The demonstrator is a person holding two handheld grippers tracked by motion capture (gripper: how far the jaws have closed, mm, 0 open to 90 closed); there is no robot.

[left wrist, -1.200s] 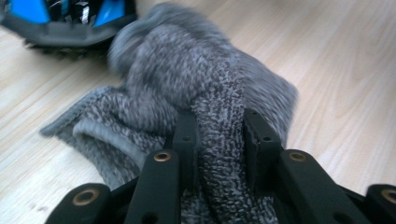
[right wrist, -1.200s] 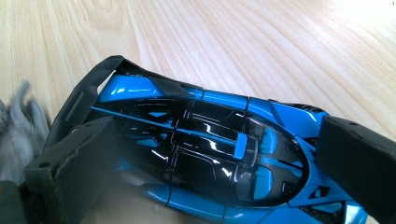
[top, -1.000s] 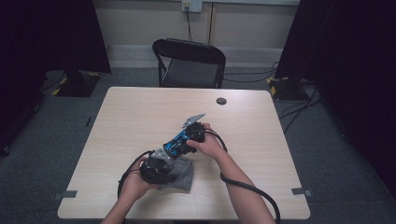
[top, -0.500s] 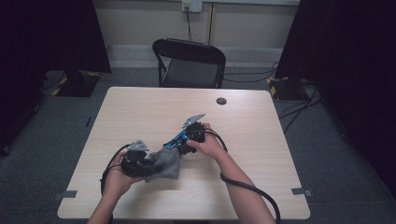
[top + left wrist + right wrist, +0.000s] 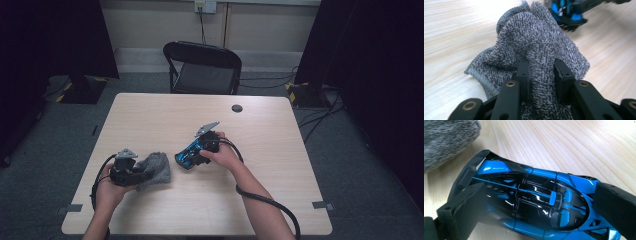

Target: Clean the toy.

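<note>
Down on the tabletop (image 5: 280, 150), a blue and black toy car (image 5: 188, 155) lies a little left of centre, pinched along its length by the right tongs (image 5: 196, 152) — in the right gripper view one black jaw presses on the tail by the spoiler and the other on the nose of the car (image 5: 534, 202), so the grip is firm on it. Just to the car's left, apart from it by a narrow strip of bare wood, sits a crumpled grey cloth (image 5: 154, 167). The left tongs (image 5: 145, 174) are clamped on a fold of that cloth (image 5: 541, 57): the left gripper view shows both jaws squeezing a ridge of the terry fabric between them, with the rest bunched up ahead and spilling to either side. Each hand comes in from the near edge, and a black cable (image 5: 265, 200) trails back along the right forearm. Farther off, a small dark round disc (image 5: 237, 108) rests near the far edge, and a black folding chair (image 5: 202, 67) stands beyond it on the grey carpet.
</note>
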